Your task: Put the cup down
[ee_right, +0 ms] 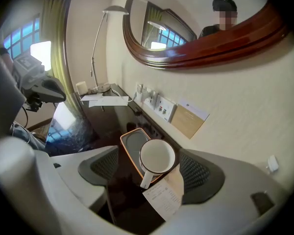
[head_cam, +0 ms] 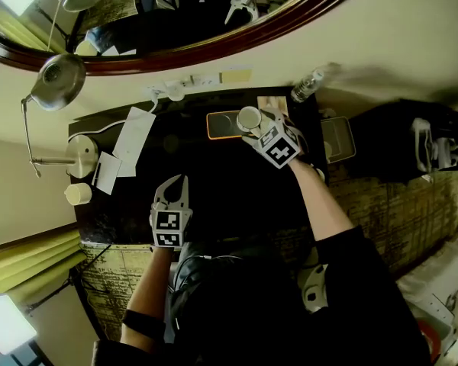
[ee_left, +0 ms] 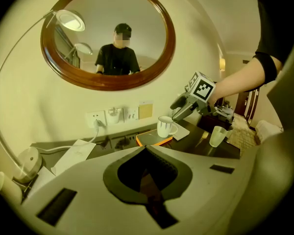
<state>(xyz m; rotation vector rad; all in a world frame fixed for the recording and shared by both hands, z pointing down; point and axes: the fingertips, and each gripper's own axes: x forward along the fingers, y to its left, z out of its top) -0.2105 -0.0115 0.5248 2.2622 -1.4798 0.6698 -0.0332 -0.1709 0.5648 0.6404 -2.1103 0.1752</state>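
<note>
White cup [ee_right: 157, 156] upright on orange-rimmed tray [ee_right: 122, 148], just under right hand-held gripper [ee_left: 180, 110], framed between its wide-apart jaws

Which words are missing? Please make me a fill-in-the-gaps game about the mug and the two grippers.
1. The white mug stands on a tray with an ____ rim.
2. The right gripper, just above the mug, has its jaws ____.
3. The left gripper, with nothing between its jaws, has them ____.

Missing words: orange; open; shut.
</note>
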